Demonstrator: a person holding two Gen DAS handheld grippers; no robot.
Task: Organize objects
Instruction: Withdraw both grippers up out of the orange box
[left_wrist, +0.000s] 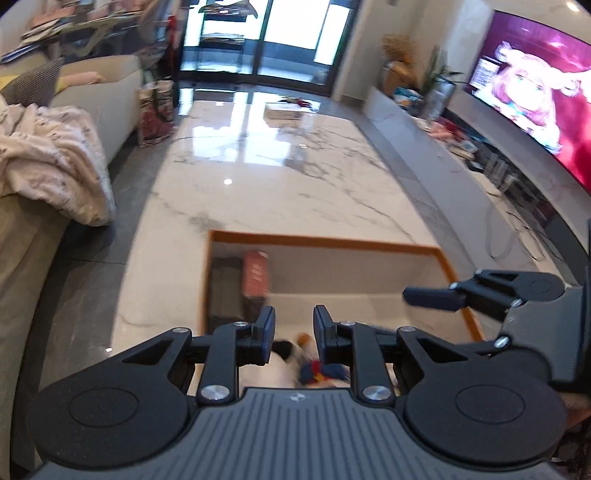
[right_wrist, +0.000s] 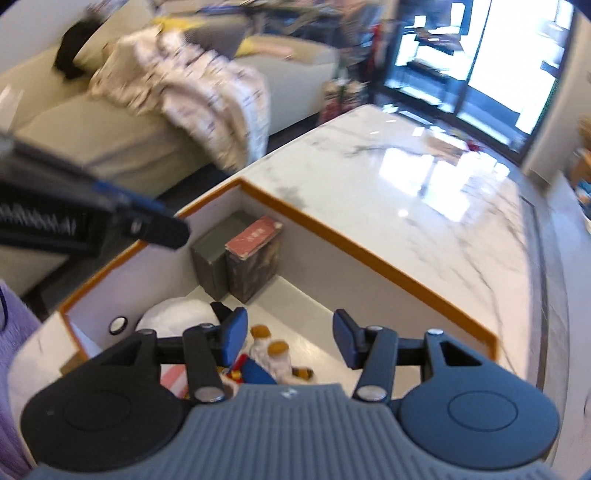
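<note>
A sunken compartment with an orange rim (left_wrist: 325, 242) (right_wrist: 369, 254) is set in the white marble table. In it lie a plush toy with white, blue, red and yellow parts (right_wrist: 273, 360) (left_wrist: 325, 371), a white round item (right_wrist: 173, 314), and a red-topped box (right_wrist: 255, 236) (left_wrist: 255, 273) beside a grey box (right_wrist: 208, 254). My left gripper (left_wrist: 294, 332) is open and empty above the toy. My right gripper (right_wrist: 290, 339) is open and empty over the toy; it also shows at the right of the left wrist view (left_wrist: 432, 297).
A beige sofa with a crumpled patterned blanket (left_wrist: 48, 162) (right_wrist: 207, 99) stands left of the table. A cardboard box (left_wrist: 284, 110) lies at the table's far end. A lit TV (left_wrist: 535, 92) over a cluttered shelf is on the right. Glass doors are behind.
</note>
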